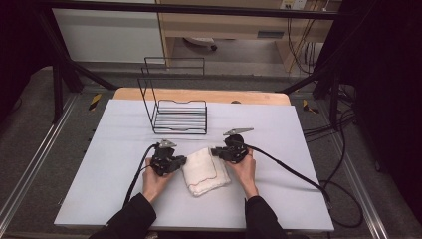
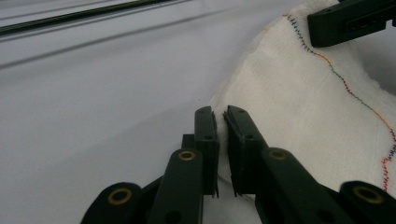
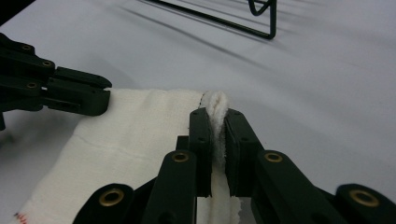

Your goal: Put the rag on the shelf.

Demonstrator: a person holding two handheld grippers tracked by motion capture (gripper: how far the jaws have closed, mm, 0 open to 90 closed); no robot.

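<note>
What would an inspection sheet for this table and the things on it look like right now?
Surface: white table top, flat, wooden edge at the far side.
Job's things: folded white cloth with coloured stitching, lying between the hands.
Clutter: black wire rack standing behind the cloth, apart from it.
Grippers: left claw shut on the cloth's edge; right claw shut on a pinched fold of the cloth.
Cables: one black cable trails from each gripper; the right one runs off the table.
Surroundings: black frame bars, grey floor, wooden furniture behind.
</note>
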